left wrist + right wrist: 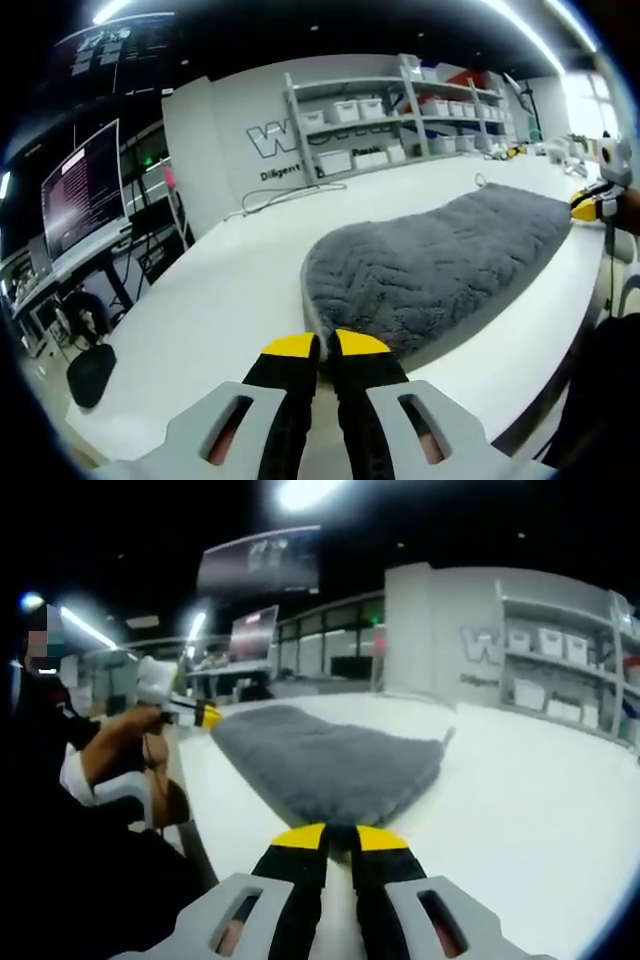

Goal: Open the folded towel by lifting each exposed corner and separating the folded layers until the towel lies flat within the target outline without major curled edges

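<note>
I have the grey towel (440,265) lying on the white table (220,310), with my left gripper (325,345) and right gripper (340,836) at opposite ends, both pinched closed, seemingly on its edges, though the blur leaves me unsure. I judge we're mid-spread; next I'd pull the ends apart evenly.

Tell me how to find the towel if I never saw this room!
Look for the big white table in front of the shelves with white bins. The towel lies on it, near the table's front edge. It is the only soft, fuzzy grey thing there, with a zigzag pattern, and the left gripper has its yellow tips at one end of it.
</note>
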Tool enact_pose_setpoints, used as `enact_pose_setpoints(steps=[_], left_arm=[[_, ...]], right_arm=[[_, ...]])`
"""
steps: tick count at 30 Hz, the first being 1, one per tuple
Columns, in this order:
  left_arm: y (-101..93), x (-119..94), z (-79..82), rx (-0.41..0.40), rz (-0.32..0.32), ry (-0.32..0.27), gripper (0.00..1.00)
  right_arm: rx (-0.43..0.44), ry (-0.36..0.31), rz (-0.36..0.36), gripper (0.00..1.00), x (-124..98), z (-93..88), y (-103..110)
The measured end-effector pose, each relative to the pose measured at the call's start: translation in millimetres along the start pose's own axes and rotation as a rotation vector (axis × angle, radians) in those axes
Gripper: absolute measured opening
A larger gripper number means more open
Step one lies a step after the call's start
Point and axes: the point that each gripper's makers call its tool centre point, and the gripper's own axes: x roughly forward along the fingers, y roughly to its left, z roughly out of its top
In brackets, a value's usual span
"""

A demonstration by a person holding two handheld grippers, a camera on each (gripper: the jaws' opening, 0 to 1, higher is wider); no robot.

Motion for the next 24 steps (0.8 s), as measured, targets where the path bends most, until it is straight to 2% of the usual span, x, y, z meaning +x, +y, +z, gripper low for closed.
enact_pose_setpoints(steps=[4,6,9,14,18,24], left_arm=[[-0.3,0.6,0.3,0.002,0.004,-0.002,0.06],[-1.6,1.5,1.8,0.046,0.017,-0.004,0.05],[-2.2,2.8,2.0,0.057,0.023,-0.006,0.05],[0.3,3.0,1.9,0.026,0.017,-0.013,0.05],[1.3,5.5,2.9,0.028,0.023,-0.015,0.05],[5.8,9.1,3.7,0.015,0.011,-0.012,0.05]], right_arm=[[-0.003,-0.001,-0.002,0.00,0.4,-0.5,-0.4],[0.006,-0.014,-0.010,0.00,0.8,1.5,-0.9],[-0.001,-0.021,-0.010,0.00,1.2,2.7,0.2],[0.011,-0.054,-0.015,0.00,-0.5,6.6,-0.1],[0.008,-0.061,-0.015,0.00,-1.3,8.2,0.4],[0.054,-0.063,0.008,0.00,-1.7,8.5,2.0]])
